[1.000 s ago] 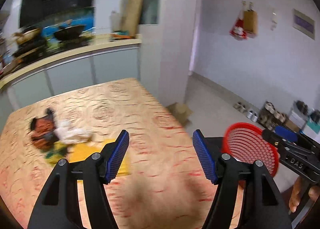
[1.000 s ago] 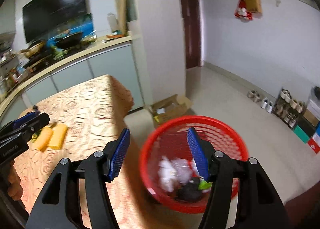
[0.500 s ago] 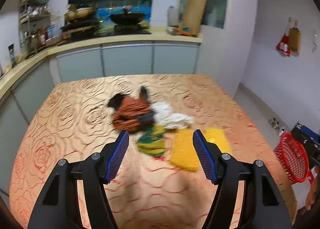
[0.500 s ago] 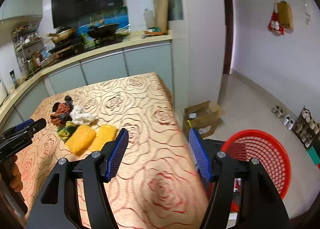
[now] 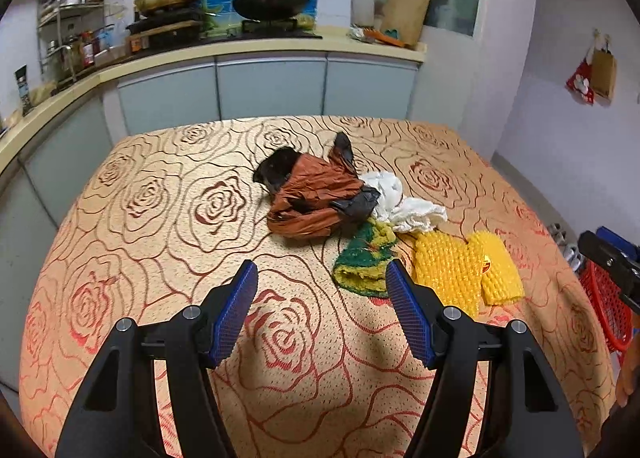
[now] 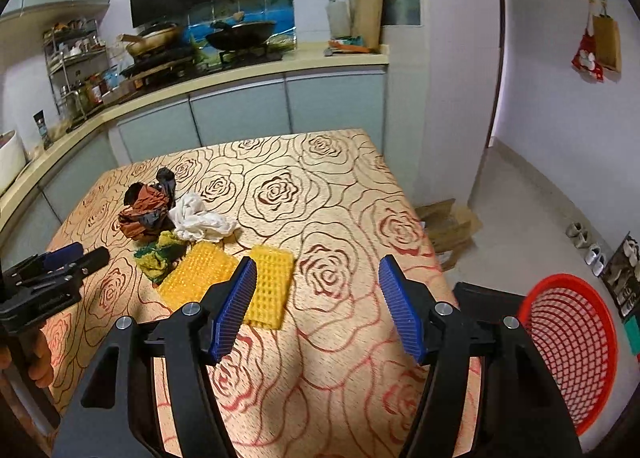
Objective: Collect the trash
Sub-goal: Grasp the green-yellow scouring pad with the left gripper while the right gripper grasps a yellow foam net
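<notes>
Both grippers — left gripper (image 5: pixel 322 290), right gripper (image 6: pixel 318 284) — spread, empty; ahead: two yellow bumpy foam sleeves (image 5: pixel 448 272), one white crumpled tissue (image 5: pixel 400 203), one brown wrapper (image 5: pixel 316 199) (touching).

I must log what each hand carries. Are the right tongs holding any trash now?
No, they are empty. The right tongs stand open above the table, with only tablecloth between the blue pads.

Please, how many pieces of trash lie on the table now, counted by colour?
Brown and black wrapper: 1
White crumpled tissue: 1
Green and yellow sponge: 1
Yellow foam nets: 2
Total: 5
</notes>
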